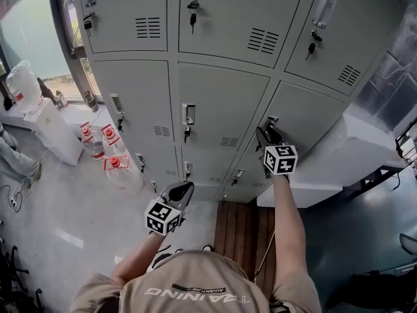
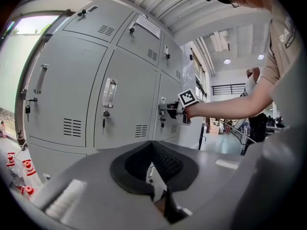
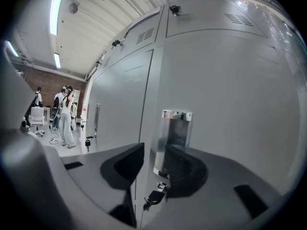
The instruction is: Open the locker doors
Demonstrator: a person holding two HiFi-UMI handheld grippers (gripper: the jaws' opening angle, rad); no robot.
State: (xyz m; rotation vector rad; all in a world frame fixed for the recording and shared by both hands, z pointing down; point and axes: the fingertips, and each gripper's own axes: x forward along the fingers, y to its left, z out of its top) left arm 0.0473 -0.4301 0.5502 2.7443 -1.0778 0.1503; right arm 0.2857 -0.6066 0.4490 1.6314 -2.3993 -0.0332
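Note:
A bank of grey lockers (image 1: 221, 103) fills the head view, every door shut. My right gripper (image 1: 266, 130) is up against the chrome recessed handle (image 1: 272, 120) of the middle door in the right column (image 1: 313, 116). In the right gripper view its jaws (image 3: 154, 164) stand open on either side of that handle (image 3: 175, 131), with a key (image 3: 154, 197) hanging in the lock just below. No pad presses on anything. My left gripper (image 1: 186, 186) hangs lower, away from the doors, its tips (image 2: 152, 145) together and empty. The left gripper view shows the right gripper (image 2: 165, 108) at the door.
Several large water bottles with red caps (image 1: 117, 165) stand on the floor at the left beside a white cabinet (image 1: 55, 132). A white bench (image 1: 339, 162) juts out at the right. Keys hang in other doors (image 1: 193, 19). People (image 3: 64, 114) stand far off.

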